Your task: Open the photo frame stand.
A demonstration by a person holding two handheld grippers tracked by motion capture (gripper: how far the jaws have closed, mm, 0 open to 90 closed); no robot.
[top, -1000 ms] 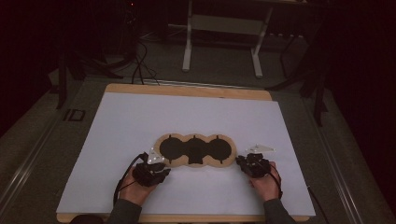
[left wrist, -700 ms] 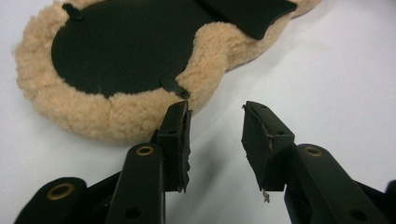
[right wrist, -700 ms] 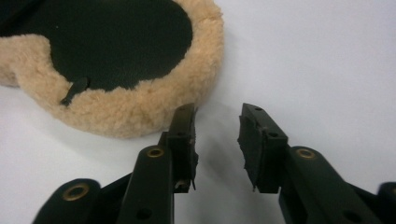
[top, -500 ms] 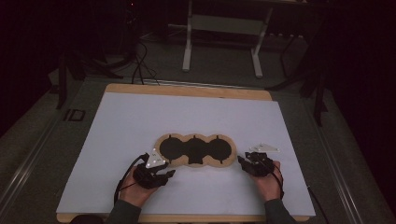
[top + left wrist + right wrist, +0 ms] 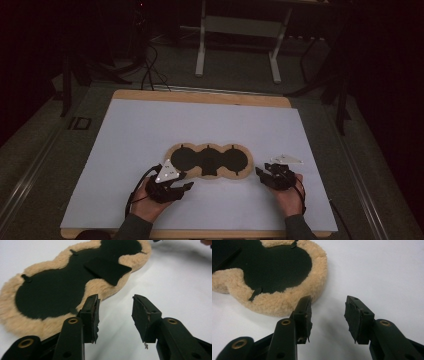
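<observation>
A tan fleecy pad (image 5: pixel 209 161) with three round lobes and a black inner face lies flat on the white table cover. A black flap (image 5: pixel 107 267) lies across its middle lobe. My left gripper (image 5: pixel 184 181) rests at the pad's near left end, open, with nothing between its jaws. In the left gripper view the left gripper (image 5: pixel 115 300) points past the fleece rim (image 5: pixel 105 288). My right gripper (image 5: pixel 261 174) sits at the pad's right end, also open on nothing. The right gripper (image 5: pixel 327 301) is just off the right lobe (image 5: pixel 277 267). Both pairs of jaws have just been opening.
The white cover (image 5: pixel 200 125) lies on a wooden tabletop (image 5: pixel 200 96). Beyond the far edge stand a pale metal frame (image 5: pixel 240 30) and floor cables (image 5: pixel 150 70). Bare white surface stretches behind and beside the pad.
Both hands and the pad stay where they were. The jaw spread is too small to compare in the high view.
</observation>
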